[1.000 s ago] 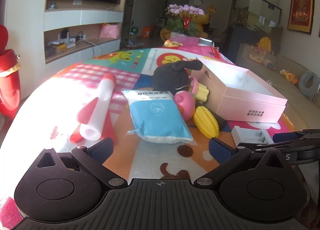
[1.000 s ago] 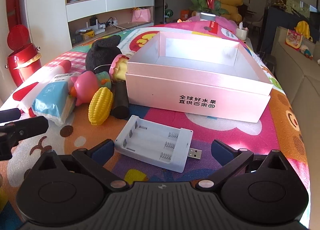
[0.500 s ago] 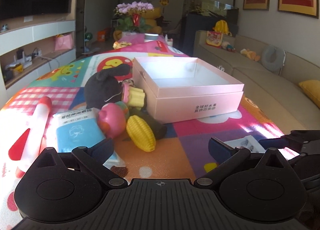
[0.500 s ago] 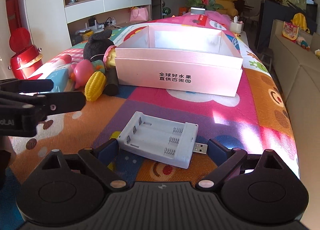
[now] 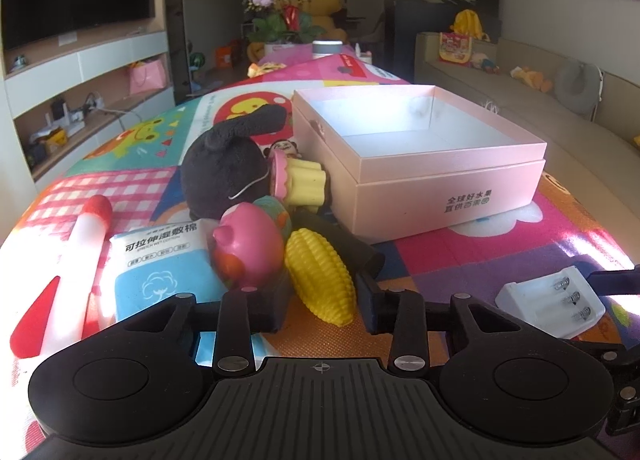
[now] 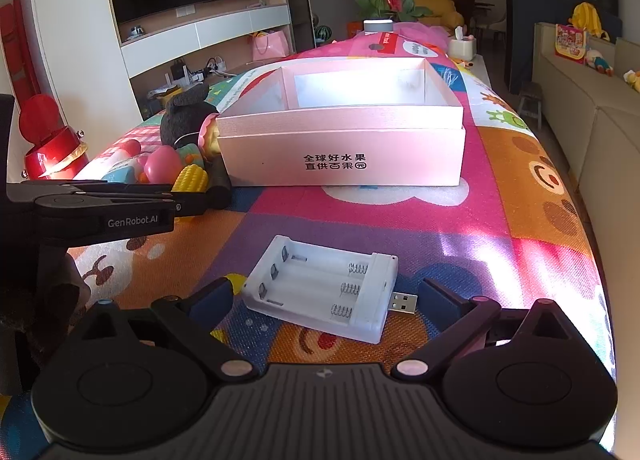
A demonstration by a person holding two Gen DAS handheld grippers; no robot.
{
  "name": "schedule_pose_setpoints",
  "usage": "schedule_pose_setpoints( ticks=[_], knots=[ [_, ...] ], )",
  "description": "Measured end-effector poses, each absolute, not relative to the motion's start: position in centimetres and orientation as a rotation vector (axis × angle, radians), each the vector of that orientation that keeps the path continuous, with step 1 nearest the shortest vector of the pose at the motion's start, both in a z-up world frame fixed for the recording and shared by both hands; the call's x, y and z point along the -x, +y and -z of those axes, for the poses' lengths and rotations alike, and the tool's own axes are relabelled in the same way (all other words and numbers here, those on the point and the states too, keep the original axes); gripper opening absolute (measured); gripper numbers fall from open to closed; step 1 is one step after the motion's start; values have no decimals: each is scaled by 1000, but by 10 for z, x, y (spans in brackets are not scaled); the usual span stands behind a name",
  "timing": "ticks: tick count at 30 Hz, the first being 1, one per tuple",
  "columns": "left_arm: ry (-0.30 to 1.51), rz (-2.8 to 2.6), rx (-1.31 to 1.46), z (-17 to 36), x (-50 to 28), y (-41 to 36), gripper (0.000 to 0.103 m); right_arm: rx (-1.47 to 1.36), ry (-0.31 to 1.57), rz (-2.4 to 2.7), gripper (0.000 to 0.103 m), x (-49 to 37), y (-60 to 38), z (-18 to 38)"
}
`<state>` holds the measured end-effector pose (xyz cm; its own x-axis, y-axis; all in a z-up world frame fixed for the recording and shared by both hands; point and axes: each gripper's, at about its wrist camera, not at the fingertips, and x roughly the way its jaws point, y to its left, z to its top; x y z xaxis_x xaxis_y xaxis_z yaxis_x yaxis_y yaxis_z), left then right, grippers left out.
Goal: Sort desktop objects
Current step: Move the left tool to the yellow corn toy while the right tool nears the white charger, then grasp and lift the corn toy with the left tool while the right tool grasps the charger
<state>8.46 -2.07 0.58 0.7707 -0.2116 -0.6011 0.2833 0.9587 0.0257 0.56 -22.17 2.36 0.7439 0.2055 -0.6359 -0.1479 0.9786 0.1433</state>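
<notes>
Left wrist view: the left gripper has its jaws drawn in around the near end of the yellow toy corn, the pads against its sides, so it looks like a fresh hold on the corn. The corn lies on the counter (a bright cartoon mat covers it) just in front of the pink box, touching a pink pig toy on its left and a dark cylinder behind. Beyond them sit a black plush and a yellow-skirted figure against the box wall; a blue wipes pack and a red-and-white rocket lie further left. The corn is probably hollow plastic: light, fairly stiff, ribbed enough not to slip. Across its thick middle would be the steadier place to hold.

Right wrist view: the right gripper stands wide open, its fingers on either side of the white battery charger without touching it. The charger lies flat, open bays up, USB plug toward the right finger. It should be light and rigid with smooth sides; pinching across the long edges, clear of plug and springs, seems safest. The pink box is empty, well beyond it.
</notes>
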Motion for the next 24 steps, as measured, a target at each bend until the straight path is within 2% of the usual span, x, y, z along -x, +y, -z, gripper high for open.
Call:
schedule_pose_setpoints(
  ticks=[13,19,21,24],
  knots=[
    [683,425,-180,-14,-17,-6,37,-89,710,-188,101,-7,-221,-23],
    [674,320,-248,-8,-15,4,44,-79,712,-172,103,-6,-220,-23],
    [672,267,-248,-8,-22,11,53,-77,713,-169,103,-6,-220,-23],
    [665,222,-253,-9,-26,19,59,-74,714,-165,103,-6,-219,-23]
  ],
)
